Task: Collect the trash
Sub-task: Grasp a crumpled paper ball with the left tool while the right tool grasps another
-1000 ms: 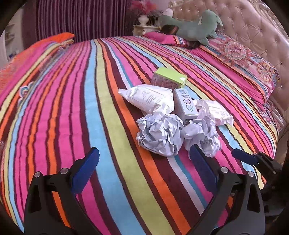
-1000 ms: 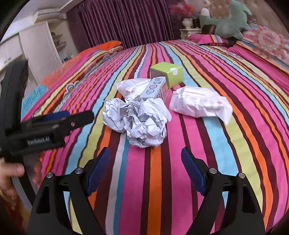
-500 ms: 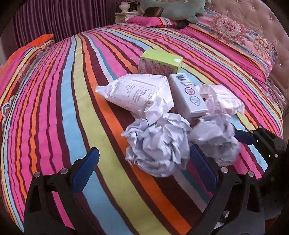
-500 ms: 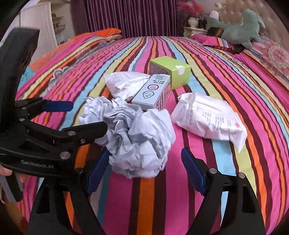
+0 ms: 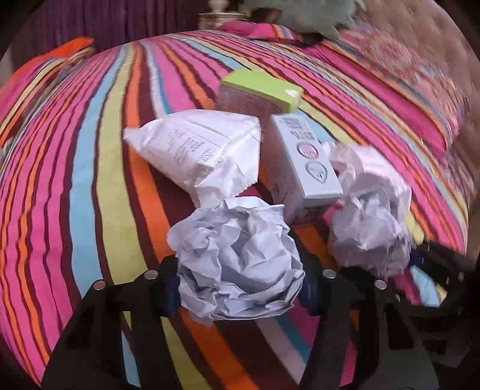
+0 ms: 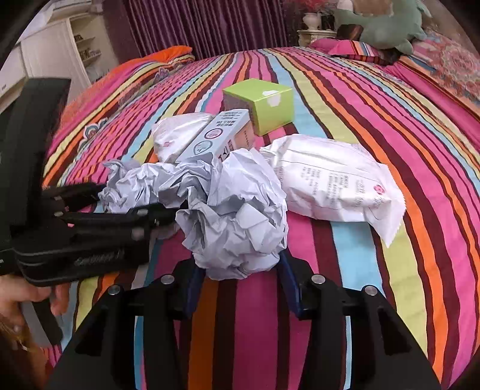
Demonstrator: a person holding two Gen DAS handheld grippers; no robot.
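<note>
Two crumpled paper balls lie on the striped bed. My left gripper [image 5: 238, 288] is shut on one paper ball [image 5: 237, 264], which also shows in the right wrist view [image 6: 135, 189]. My right gripper [image 6: 240, 282] is shut on the other paper ball [image 6: 240, 216], seen at the right in the left wrist view [image 5: 369, 228]. Behind them lie a light blue carton [image 5: 303, 168], a white packet [image 5: 201, 150], a second white packet [image 6: 333, 180] and a green box [image 6: 264, 105].
The striped bedspread [image 6: 390, 120] stretches back to pillows [image 6: 354, 48] and a green plush toy [image 6: 387, 27] at the headboard. Purple curtains [image 6: 195, 27] and a white cabinet [image 6: 60, 54] stand beyond. The left gripper body [image 6: 75, 234] crosses the right wrist view's left side.
Both grippers moved forward onto the paper balls and closed their fingers on them; they were wide open and short of the pile a second ago.
</note>
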